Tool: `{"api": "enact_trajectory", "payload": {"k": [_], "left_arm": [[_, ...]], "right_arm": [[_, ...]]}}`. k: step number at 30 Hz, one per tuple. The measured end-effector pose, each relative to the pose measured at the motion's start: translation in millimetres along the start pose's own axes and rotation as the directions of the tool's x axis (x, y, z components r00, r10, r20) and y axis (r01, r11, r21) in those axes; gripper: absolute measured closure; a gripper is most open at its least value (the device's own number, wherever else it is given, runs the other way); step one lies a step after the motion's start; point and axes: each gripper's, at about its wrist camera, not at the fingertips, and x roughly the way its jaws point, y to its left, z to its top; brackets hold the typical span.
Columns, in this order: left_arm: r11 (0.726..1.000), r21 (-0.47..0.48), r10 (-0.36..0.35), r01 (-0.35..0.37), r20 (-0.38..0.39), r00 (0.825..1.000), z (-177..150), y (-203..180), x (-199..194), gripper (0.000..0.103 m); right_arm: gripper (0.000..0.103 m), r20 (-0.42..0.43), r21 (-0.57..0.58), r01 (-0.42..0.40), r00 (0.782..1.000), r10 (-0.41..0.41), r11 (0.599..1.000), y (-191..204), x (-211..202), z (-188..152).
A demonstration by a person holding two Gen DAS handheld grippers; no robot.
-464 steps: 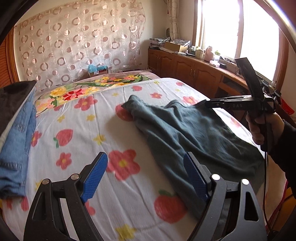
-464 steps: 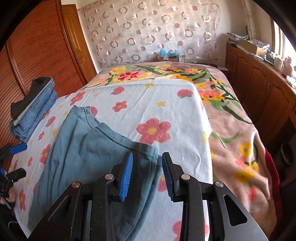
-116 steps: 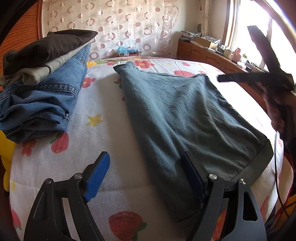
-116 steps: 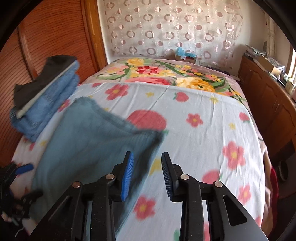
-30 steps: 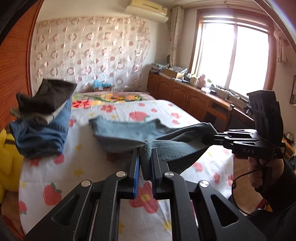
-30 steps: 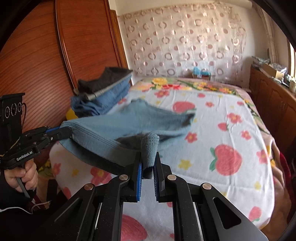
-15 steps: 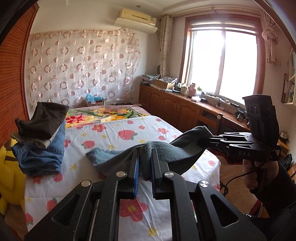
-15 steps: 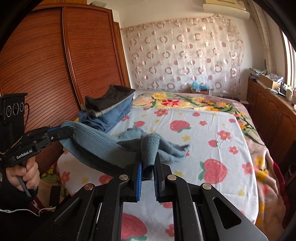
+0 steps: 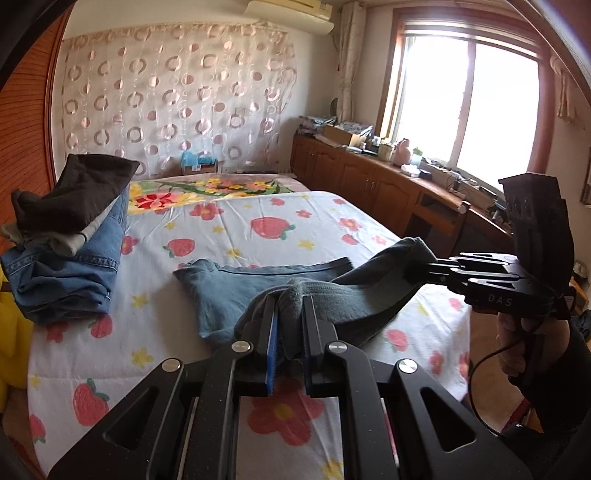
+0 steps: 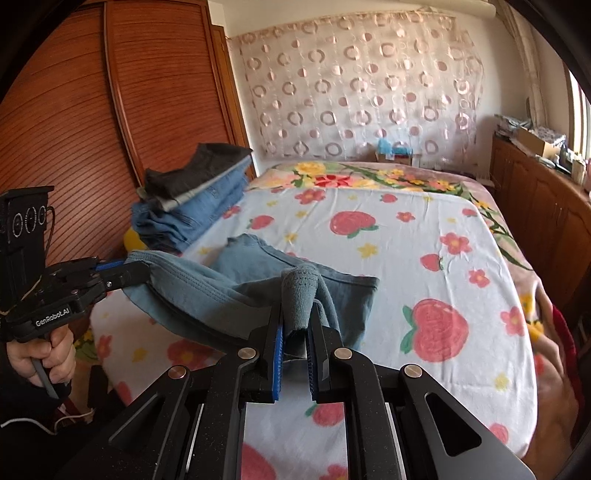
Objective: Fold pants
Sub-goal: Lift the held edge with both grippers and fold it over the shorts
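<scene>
Pants [image 9: 236, 291] dropped lower onto bed [image 9: 258, 210], both grippers pinching hem, clothes stack [image 9: 70, 236] beside.

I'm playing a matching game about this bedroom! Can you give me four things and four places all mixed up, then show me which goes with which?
Things:
1. grey-blue pants
2. black garment
3. air conditioner
4. cardboard box

Places:
A. high on the wall
B. top of the folded stack
C. on the wooden cabinets
D. pinched in the left gripper and the right gripper

Pairs: 1-D, 2-B, 3-A, 4-C
</scene>
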Motion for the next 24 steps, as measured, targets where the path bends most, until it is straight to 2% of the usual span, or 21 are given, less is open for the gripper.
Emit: {"api": "enact_trajectory", "payload": {"k": [13,24], "left_arm": [[1.0,0.012,0.017,-0.018,0.026,1.0,18.0,2.5,5.5,0.091],[0.999,0.013,0.042,-0.041,-0.046,0.998,15.8,11.6,38.6,0.091]], "right_arm": [[0.092,0.018,-0.006,0.019,1.0,-0.019,1.0,-3.4,14.7,12.6],[0.092,-0.035,0.007,0.029,0.999,-0.028,1.0,-15.3,46.9,13.3]]}}
